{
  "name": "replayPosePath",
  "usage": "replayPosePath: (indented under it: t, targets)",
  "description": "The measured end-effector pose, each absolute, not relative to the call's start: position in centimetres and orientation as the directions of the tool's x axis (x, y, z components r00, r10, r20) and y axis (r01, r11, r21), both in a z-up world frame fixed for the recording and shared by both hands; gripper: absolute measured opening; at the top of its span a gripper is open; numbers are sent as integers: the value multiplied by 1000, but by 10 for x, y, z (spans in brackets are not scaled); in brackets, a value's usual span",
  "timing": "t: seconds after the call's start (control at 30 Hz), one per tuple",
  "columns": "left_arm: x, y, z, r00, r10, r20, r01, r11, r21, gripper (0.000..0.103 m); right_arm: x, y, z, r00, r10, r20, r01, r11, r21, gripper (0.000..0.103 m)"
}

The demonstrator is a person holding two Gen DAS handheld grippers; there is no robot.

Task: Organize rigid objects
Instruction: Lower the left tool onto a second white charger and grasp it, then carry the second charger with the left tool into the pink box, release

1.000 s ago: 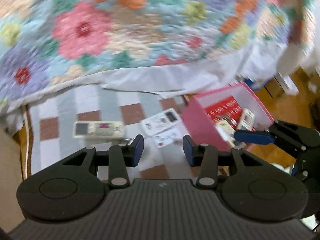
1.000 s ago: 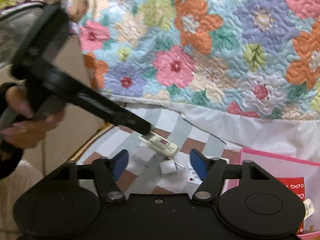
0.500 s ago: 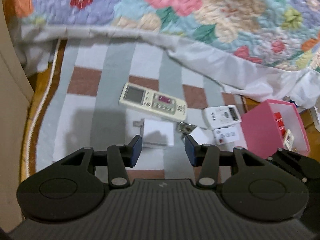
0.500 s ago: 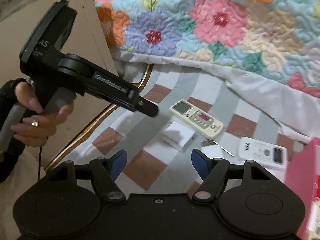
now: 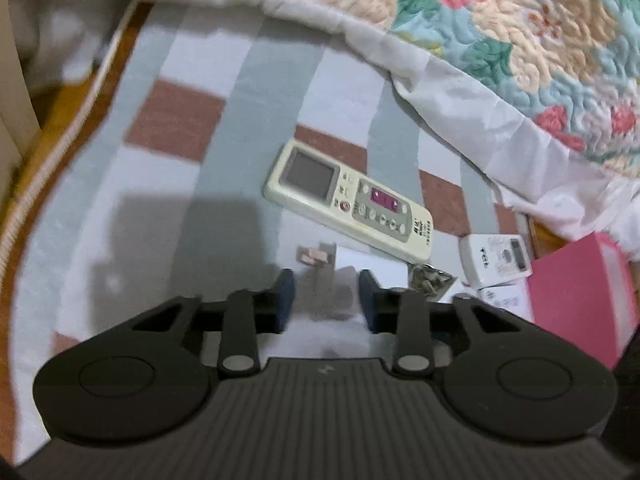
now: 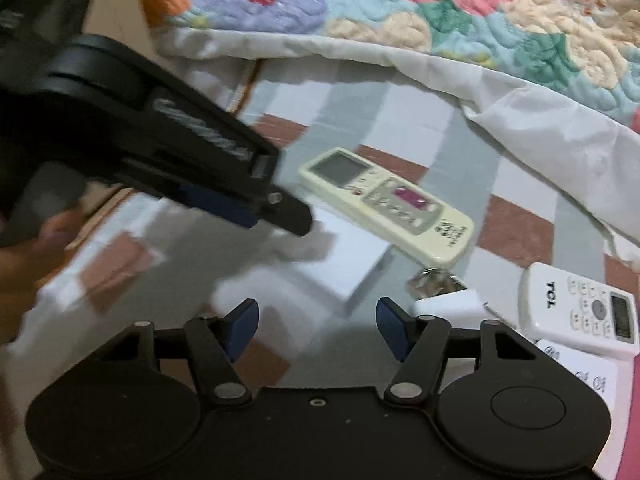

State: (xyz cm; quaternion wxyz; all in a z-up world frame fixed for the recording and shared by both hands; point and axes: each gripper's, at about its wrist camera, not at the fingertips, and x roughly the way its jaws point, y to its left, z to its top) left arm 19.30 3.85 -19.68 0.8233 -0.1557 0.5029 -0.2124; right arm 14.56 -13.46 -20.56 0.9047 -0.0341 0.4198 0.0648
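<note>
A cream remote (image 5: 348, 200) with a grey screen lies on the checked mat; it also shows in the right wrist view (image 6: 386, 202). A flat white box (image 6: 344, 264) lies just in front of it, partly between my left gripper's fingers (image 5: 326, 300), which is open and low over it. A white TCL remote (image 6: 580, 308) and a small white adapter (image 6: 448, 306) lie to the right. My right gripper (image 6: 318, 328) is open and empty, near the box. The left gripper also shows from the side in the right wrist view (image 6: 288, 216).
A pink box (image 5: 580, 304) stands at the right edge. A floral quilt (image 5: 520, 32) with a white sheet hangs over the far side of the mat. A crumpled shiny item (image 5: 430, 276) lies by the adapter. Wooden floor (image 5: 80, 108) borders the mat on the left.
Both grippers have come lower and closer to the white box and the cream remote. My left gripper now straddles the box's edge. Nothing has been picked up.
</note>
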Motion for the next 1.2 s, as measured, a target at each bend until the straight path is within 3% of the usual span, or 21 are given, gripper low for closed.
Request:
replayPosePath:
  t: [0.1, 0.33, 0.6, 0.73, 0.87, 1.2]
  targets:
    - [194, 40, -201, 397, -545, -739, 177, 835, -521, 13, 148, -135, -207, 646, 98, -757, -144, 990, 5, 70]
    - [180, 34, -198, 301, -585, -753, 162, 809, -564, 13, 140, -137, -199, 622, 119, -774, -103, 992, 70, 71]
    - [166, 22, -198, 248, -552, -796, 152, 834, -531, 17, 127, -129, -204, 602, 98, -793, -121, 992, 31, 76]
    - [164, 21, -201, 273, -547, -791, 130, 836, -533, 23, 133, -122, -209, 641, 37, -767, -111, 993, -45, 71]
    - [160, 16, -195, 282, -529, -800, 159, 848, -505, 24, 129, -129, -204, 637, 52, -769, -75, 997, 6, 65]
    - [116, 1, -132, 319, -504, -802, 319, 854, -410, 25, 84, -123, -160, 705, 73, -705, -89, 996, 14, 65]
